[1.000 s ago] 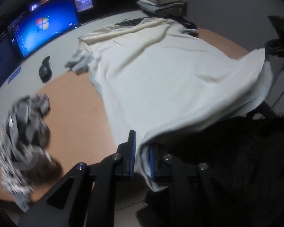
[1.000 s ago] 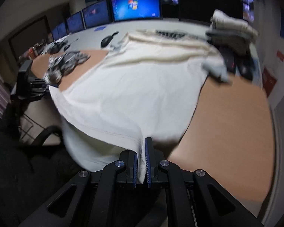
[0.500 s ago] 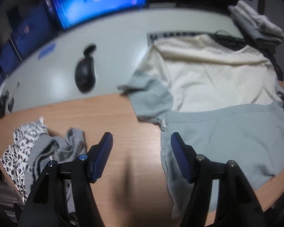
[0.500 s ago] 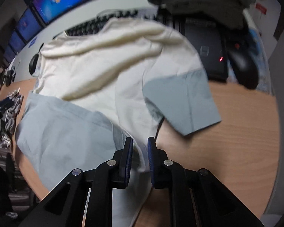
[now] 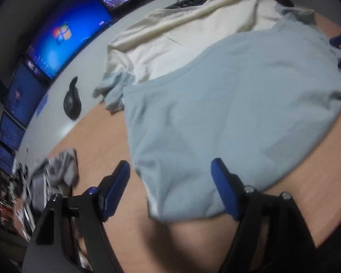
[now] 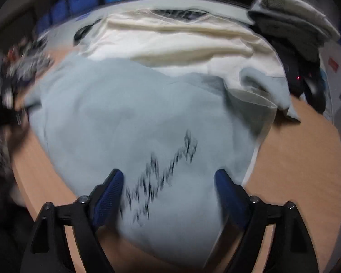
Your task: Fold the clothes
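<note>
Both grippers have just been opening and now grip nothing. The left gripper (image 5: 170,182) stands wide, with the shirt (image 5: 227,104) near corner lying loose between its fingers. The right gripper (image 6: 168,188) is also wide, over the printed part. The shirt lies on the table (image 5: 97,136), bottom half folded up; its long side runs from 9 to 3 o'clock. Sleeves at 12 o'clock look unfolded.

A four-coloured Windows flag logo glows on the blue monitor screen (image 5: 66,43) at the table's far edge. Dark script on the pale blue-grey shirt (image 6: 166,173) is too blurred to read.
</note>
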A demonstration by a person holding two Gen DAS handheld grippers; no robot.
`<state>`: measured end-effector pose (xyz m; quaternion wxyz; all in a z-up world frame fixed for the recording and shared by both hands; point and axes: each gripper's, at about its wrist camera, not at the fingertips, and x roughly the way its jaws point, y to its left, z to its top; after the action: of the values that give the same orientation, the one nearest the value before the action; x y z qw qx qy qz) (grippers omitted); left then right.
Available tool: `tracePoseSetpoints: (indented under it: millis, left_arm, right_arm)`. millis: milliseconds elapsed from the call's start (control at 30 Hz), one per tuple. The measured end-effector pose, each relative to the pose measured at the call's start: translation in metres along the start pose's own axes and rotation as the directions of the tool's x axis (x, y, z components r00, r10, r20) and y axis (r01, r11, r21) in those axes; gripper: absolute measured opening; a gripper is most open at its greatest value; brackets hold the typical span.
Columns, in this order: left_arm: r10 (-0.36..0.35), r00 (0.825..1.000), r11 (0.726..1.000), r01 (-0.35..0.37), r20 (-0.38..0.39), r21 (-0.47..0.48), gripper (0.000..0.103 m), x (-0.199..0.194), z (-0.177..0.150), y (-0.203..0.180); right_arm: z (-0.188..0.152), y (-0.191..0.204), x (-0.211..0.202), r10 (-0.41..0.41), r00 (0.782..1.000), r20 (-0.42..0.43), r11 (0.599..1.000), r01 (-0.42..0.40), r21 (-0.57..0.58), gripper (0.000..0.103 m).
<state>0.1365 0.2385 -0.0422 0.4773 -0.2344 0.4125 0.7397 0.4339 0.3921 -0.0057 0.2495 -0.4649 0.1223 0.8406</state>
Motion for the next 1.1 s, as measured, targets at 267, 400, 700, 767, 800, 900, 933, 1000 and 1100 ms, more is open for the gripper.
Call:
tracePoseSetpoints:
  millis: [267, 400, 700, 767, 800, 900, 933, 1000, 1100]
  left_arm:
    - [-0.158, 0.987, 0.978, 0.153, -0.026, -0.138, 0.093, -0.044, -0.065, 0.002]
    - [-0.161, 0.985, 0.968, 0.146, -0.056, -0.205, 0.076, -0.052, -0.058, 0.010]
    - [-0.135, 0.984, 0.974, 0.154, 0.118, -0.166, 0.091, -0.052, 0.031, -0.008]
    - [-0.073, 0.994, 0.982, 0.085, 0.078, -0.167, 0.091, -0.026, 0.045, -0.017]
    - [-0.095, 0.994, 0.977, 0.102, 0.048, -0.189, 0.091, -0.013, 0.048, -0.015]
    - [-0.234, 0.972, 0.928, 0.221, -0.007, -0.300, 0.090, 0.014, 0.049, -0.003]
    - [-0.247, 0.969, 0.919, 0.231, -0.007, -0.320, 0.090, 0.016, 0.050, -0.001]
    - [-0.228, 0.973, 0.919, 0.222, 0.020, -0.326, 0.090, 0.012, 0.056, 0.000]
    - [-0.239, 0.969, 0.914, 0.248, 0.067, -0.322, 0.093, 0.005, 0.067, -0.006]
  right_arm:
    - [-0.073, 0.039, -0.032, 0.004, 0.998, -0.068, 0.992, -0.012, -0.129, 0.098]
    - [-0.059, 0.007, -0.052, 0.100, 0.994, 0.040, 0.995, -0.101, 0.008, 0.098]
    - [-0.009, -0.063, -0.033, 0.222, 0.961, 0.166, 0.935, -0.258, 0.243, 0.098]
    - [0.001, -0.076, -0.023, 0.131, 0.979, 0.154, 0.948, -0.169, 0.269, 0.096]
    - [0.006, -0.083, -0.018, 0.084, 0.985, 0.148, 0.952, -0.124, 0.281, 0.096]
    - [0.010, -0.091, -0.024, -0.007, 0.990, 0.143, 0.956, -0.036, 0.291, 0.096]
    - [0.012, -0.093, -0.027, -0.020, 0.990, 0.138, 0.954, -0.023, 0.300, 0.096]
    - [0.010, -0.101, -0.028, -0.030, 0.992, 0.121, 0.941, -0.013, 0.339, 0.096]
    - [0.003, -0.123, -0.026, -0.045, 0.994, 0.095, 0.907, 0.001, 0.420, 0.096]
